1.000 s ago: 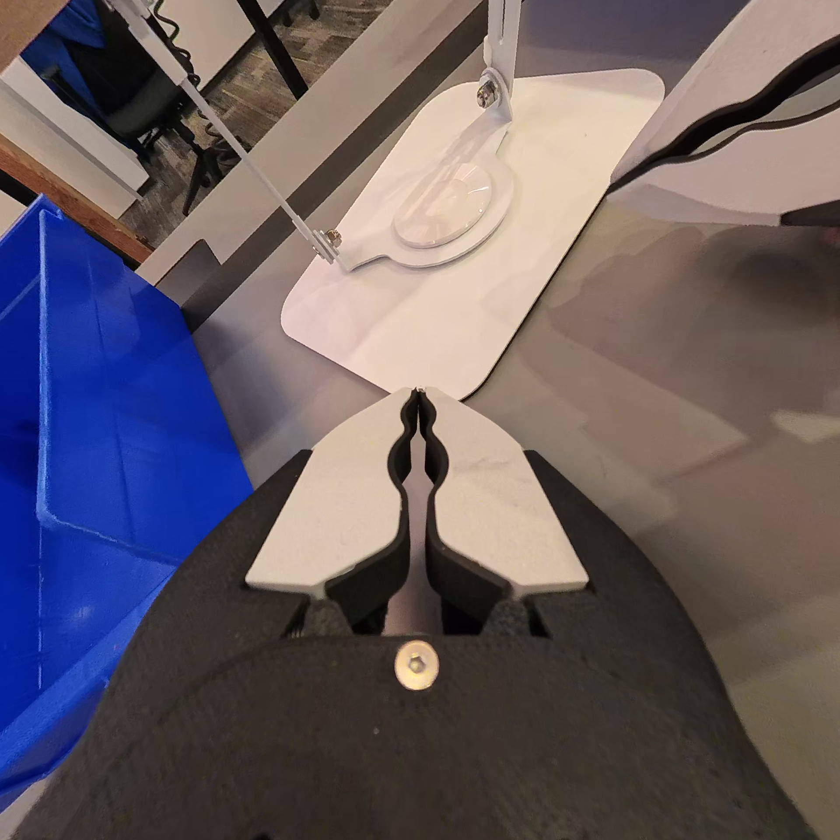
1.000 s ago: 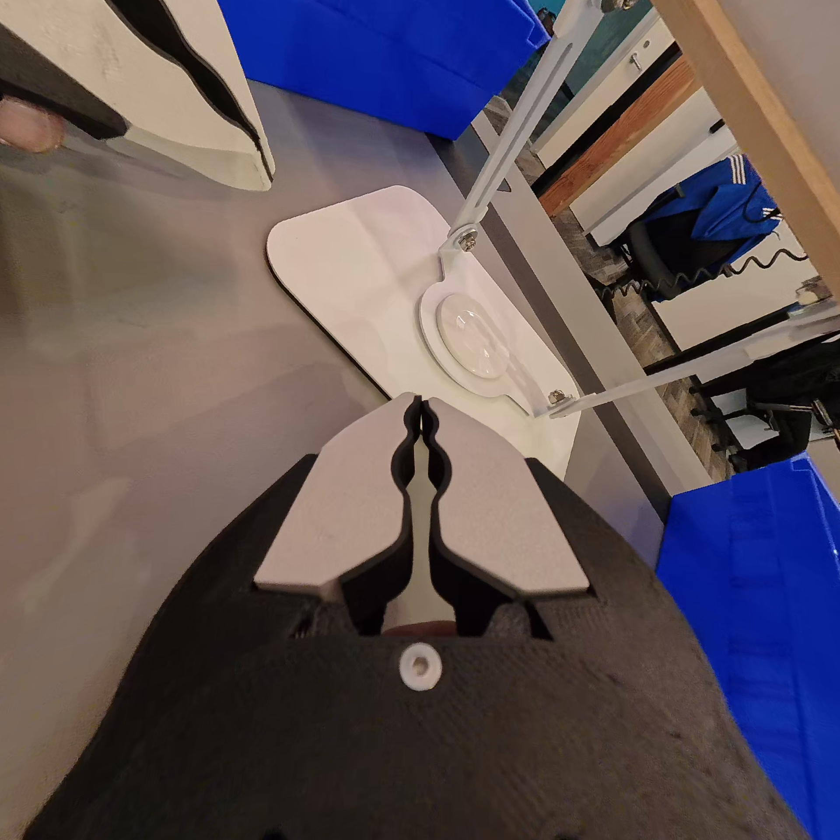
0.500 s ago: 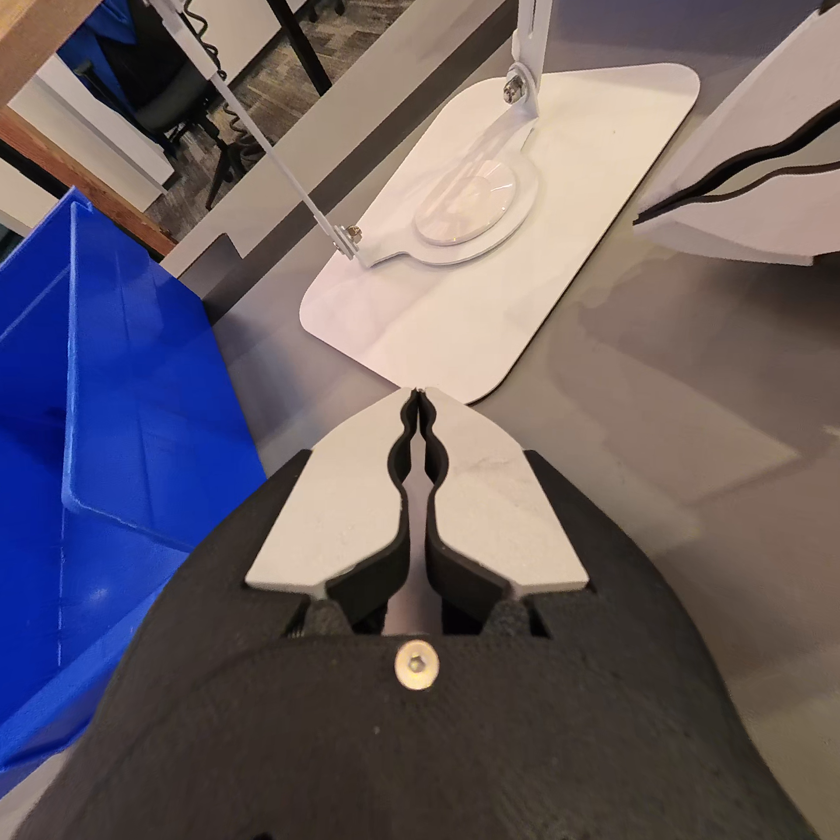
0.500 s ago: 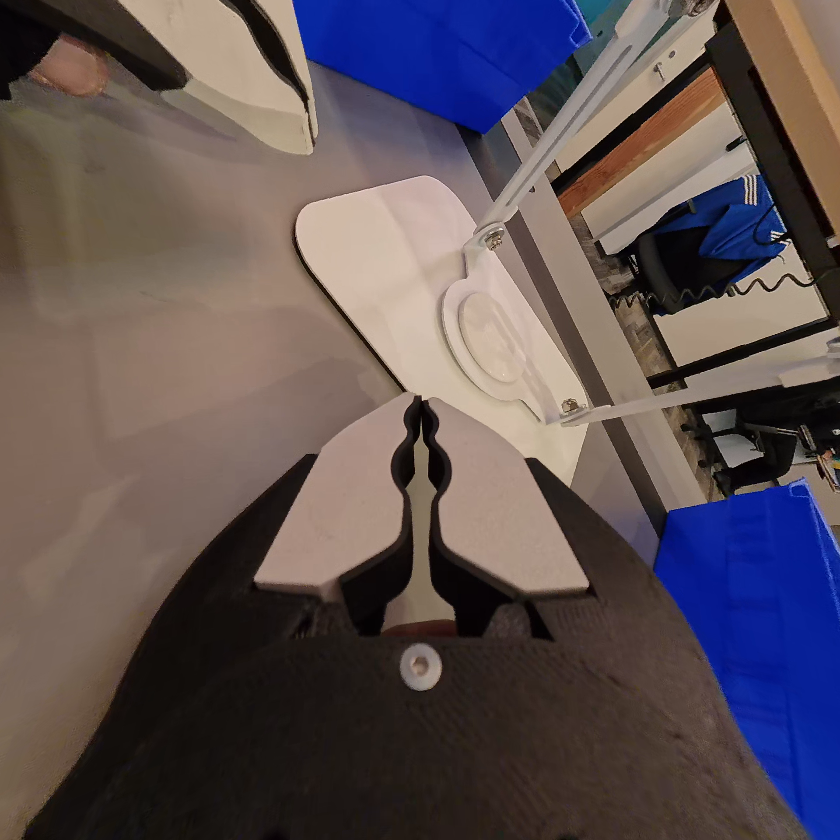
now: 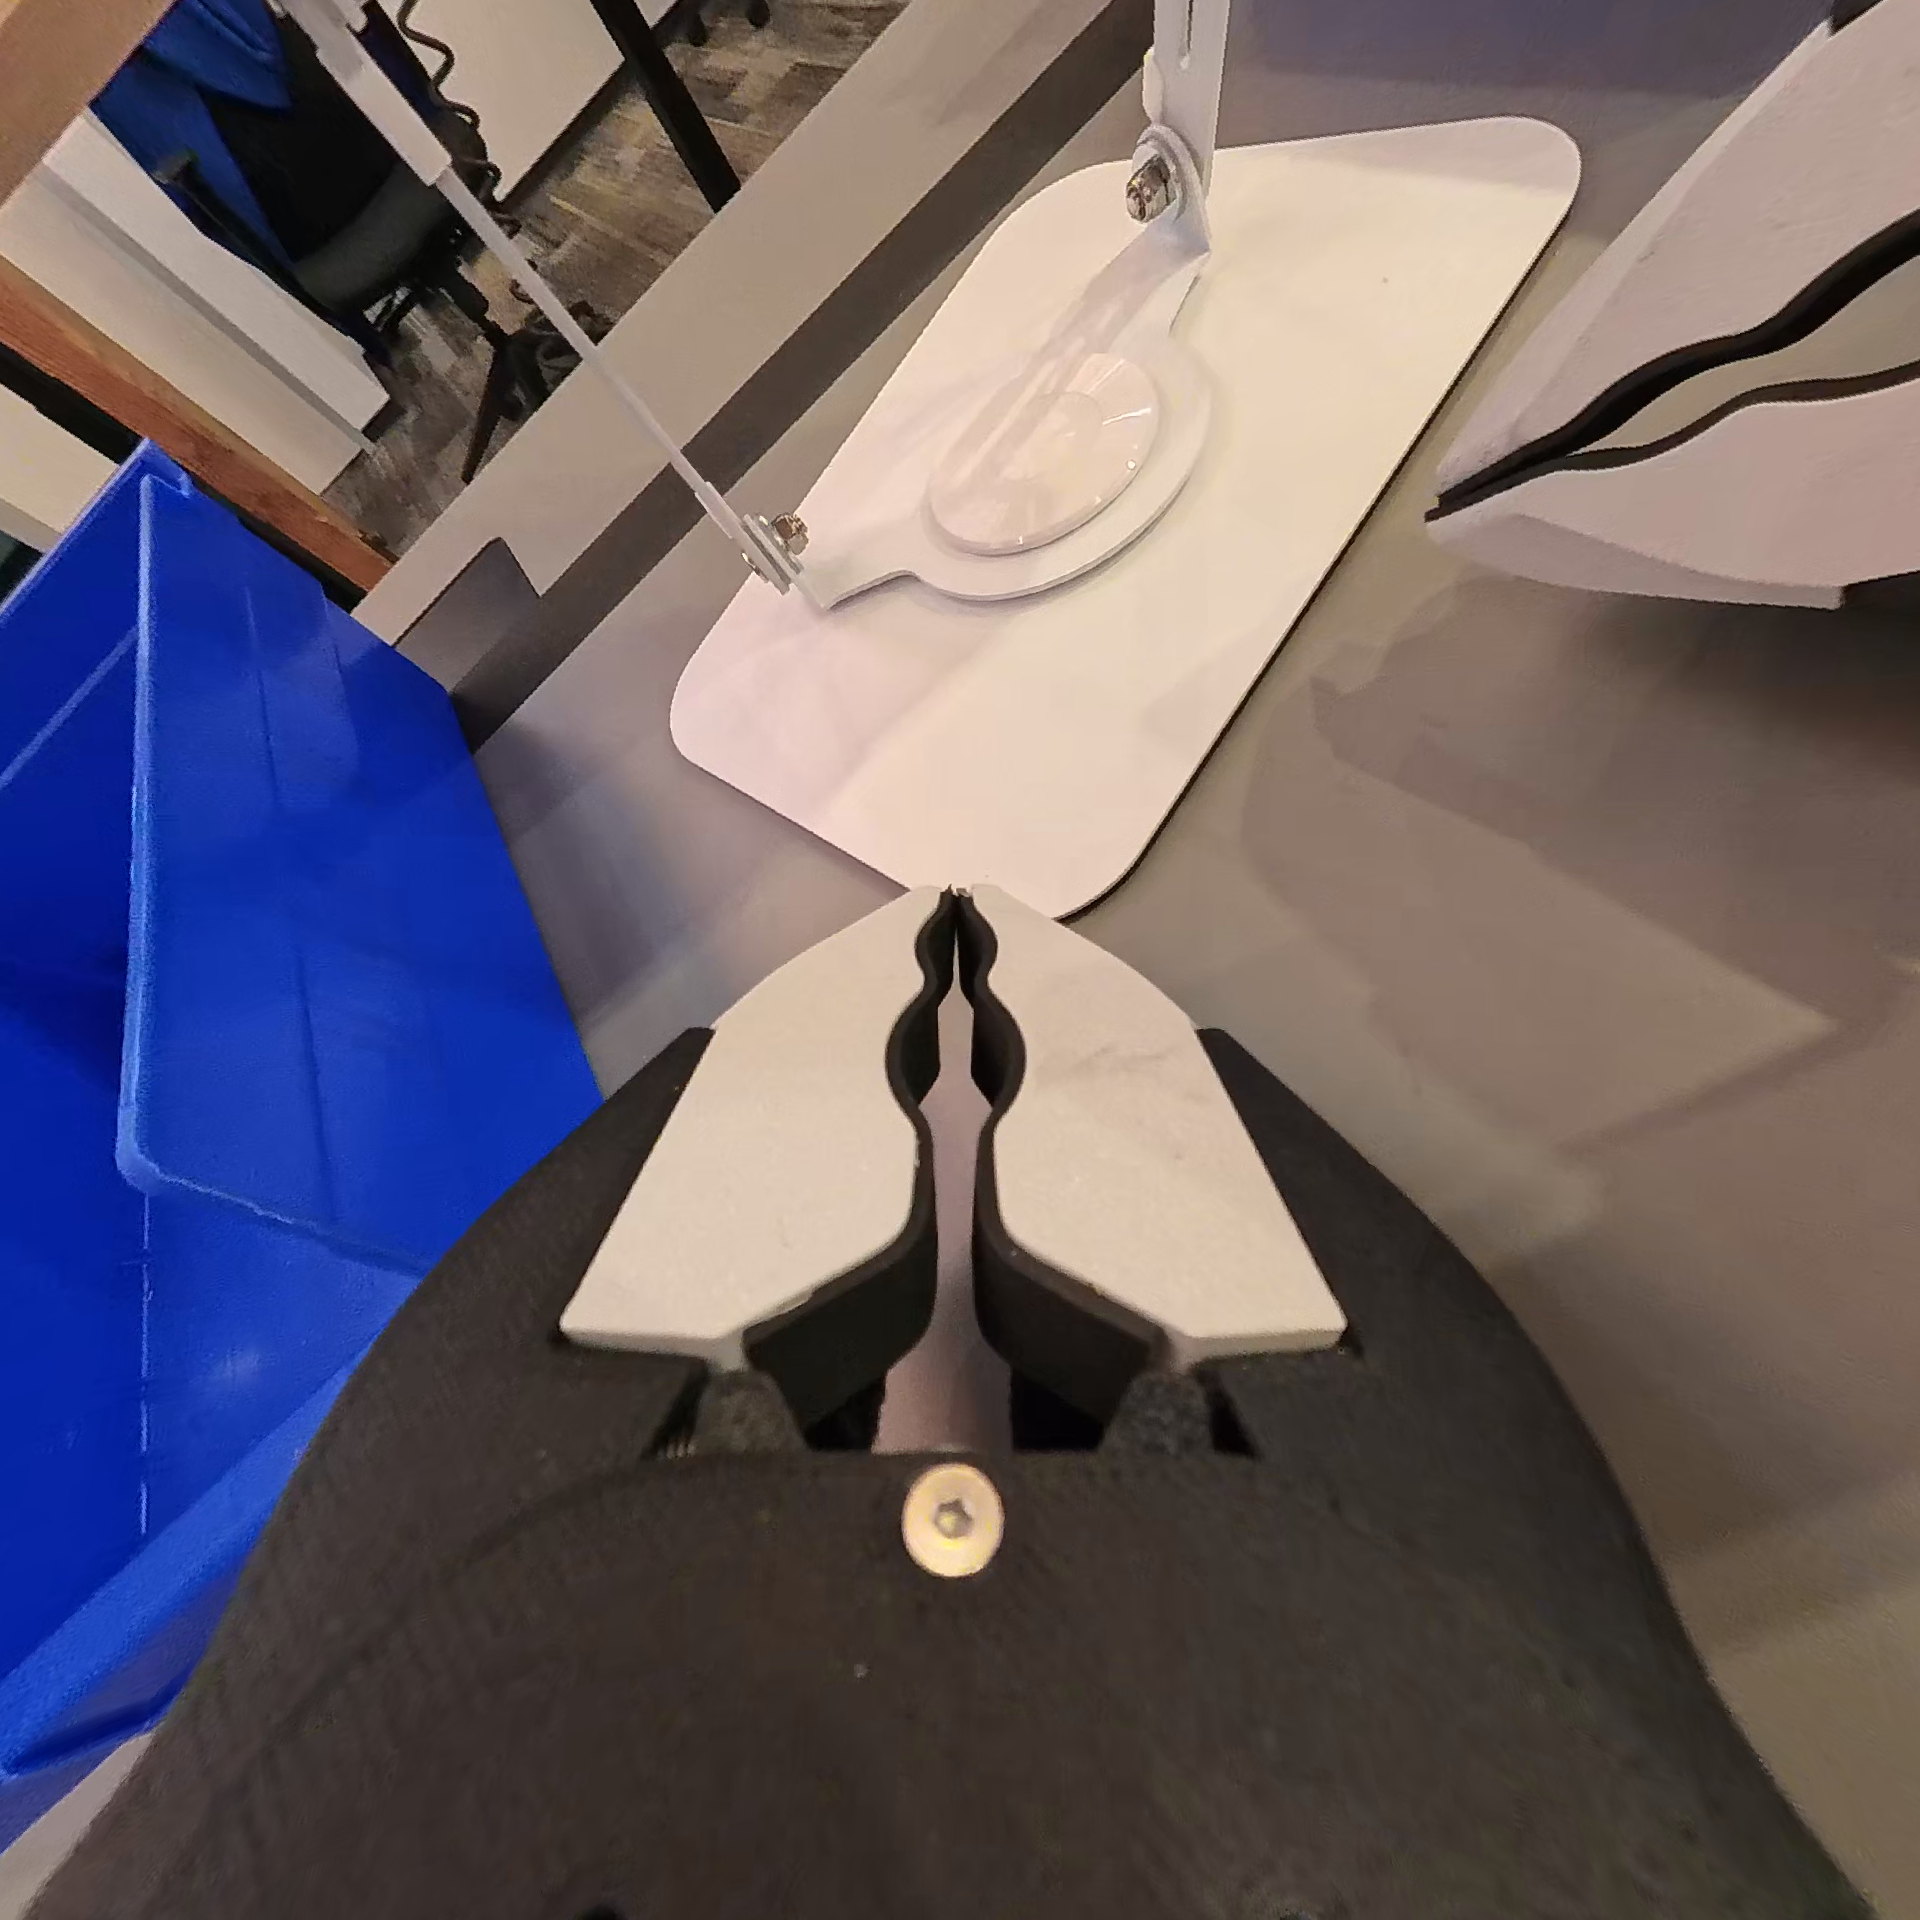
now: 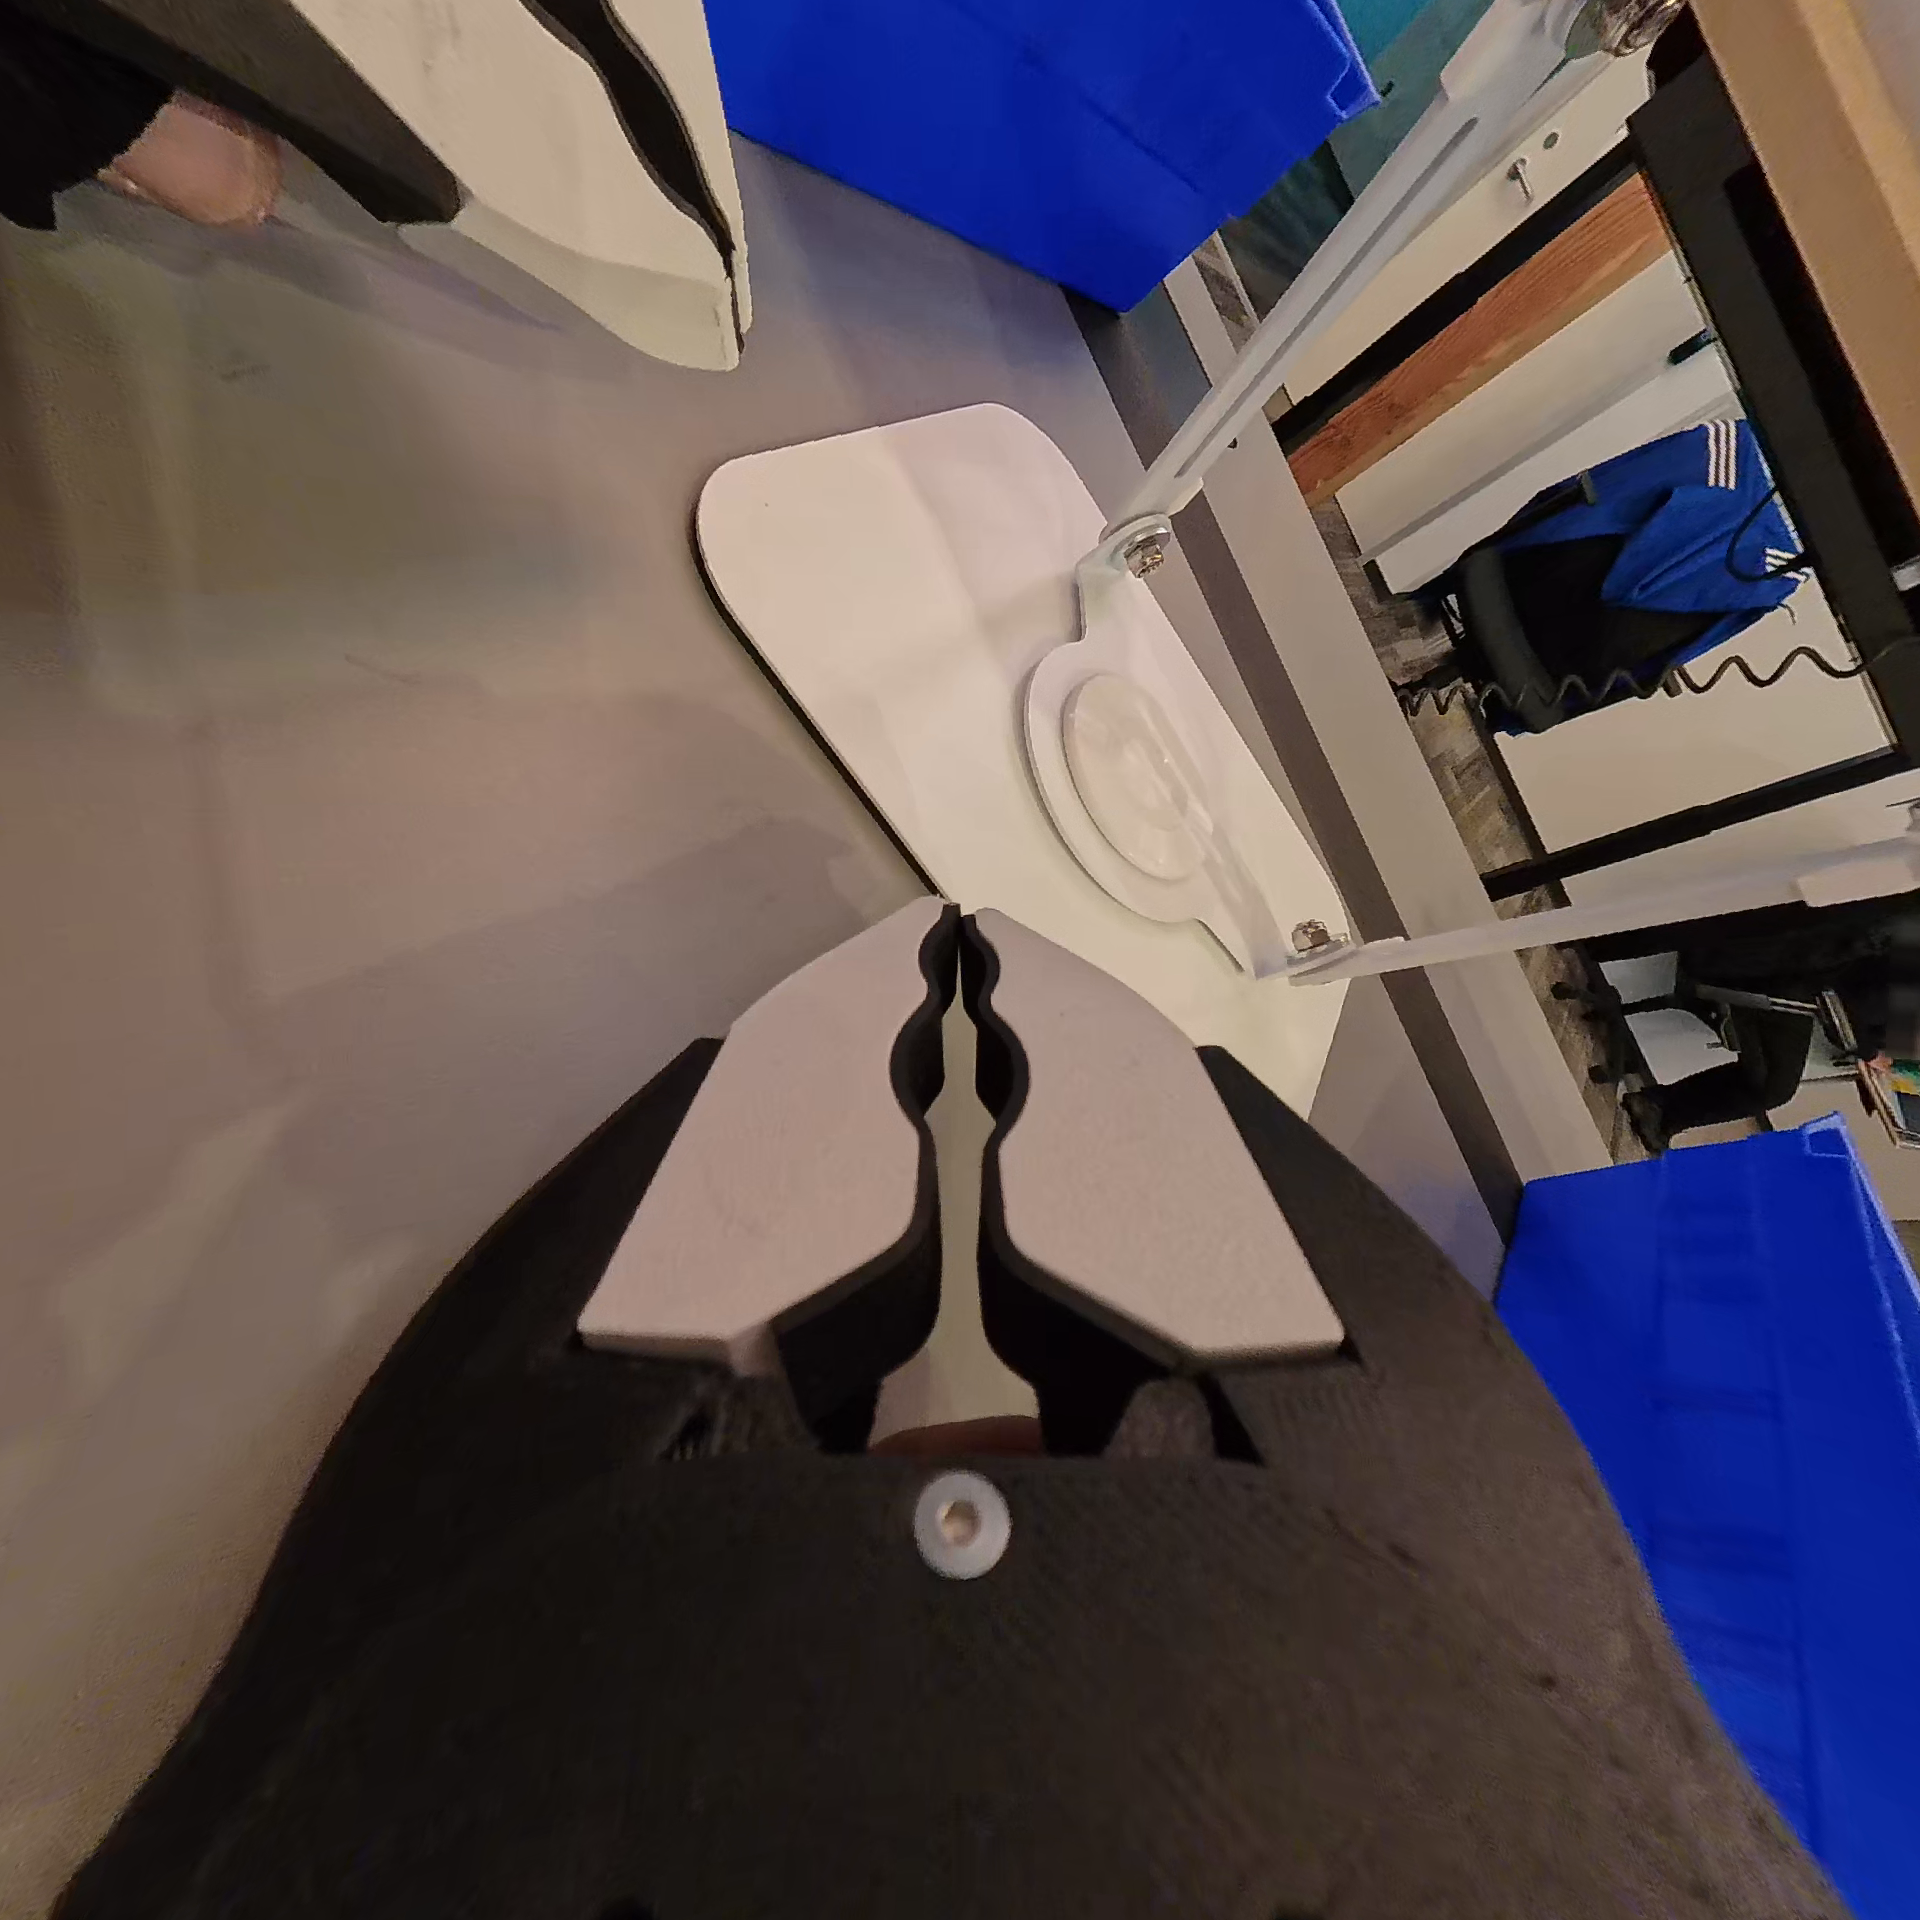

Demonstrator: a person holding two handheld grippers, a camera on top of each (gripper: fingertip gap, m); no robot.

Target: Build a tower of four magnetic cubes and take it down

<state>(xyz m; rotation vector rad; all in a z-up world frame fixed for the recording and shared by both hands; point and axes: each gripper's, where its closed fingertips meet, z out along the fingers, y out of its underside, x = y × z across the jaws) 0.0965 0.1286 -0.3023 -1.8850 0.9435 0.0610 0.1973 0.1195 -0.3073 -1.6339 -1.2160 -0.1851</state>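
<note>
No magnetic cubes show in either view. My left gripper [image 5: 957, 896] is shut and empty, held above the grey table [image 5: 1455, 935] just short of a white base plate [image 5: 987, 748]. My right gripper [image 6: 957, 914] is shut and empty too, its tips at the near edge of the same white plate [image 6: 914, 623]. The right gripper also shows at the upper right of the left wrist view [image 5: 1704, 416], shut. The left gripper also shows at the upper left of the right wrist view [image 6: 623, 177], shut, with a fingertip of the hand behind it.
The white plate carries a white stand with a round disc [image 5: 1049, 468] and two thin struts [image 6: 1288, 343]. A blue bin [image 5: 208, 935] stands left of my left gripper. Two blue bins [image 6: 1039, 114] [image 6: 1745, 1455] flank the plate in the right wrist view. The table edge [image 5: 665, 343] runs behind. The gap from one gripper's tips to the other's is roughly 11 cm.
Both grippers have drawn back and apart a little, so the plate and the other gripper sit farther off in each view. Both stay shut and empty.
</note>
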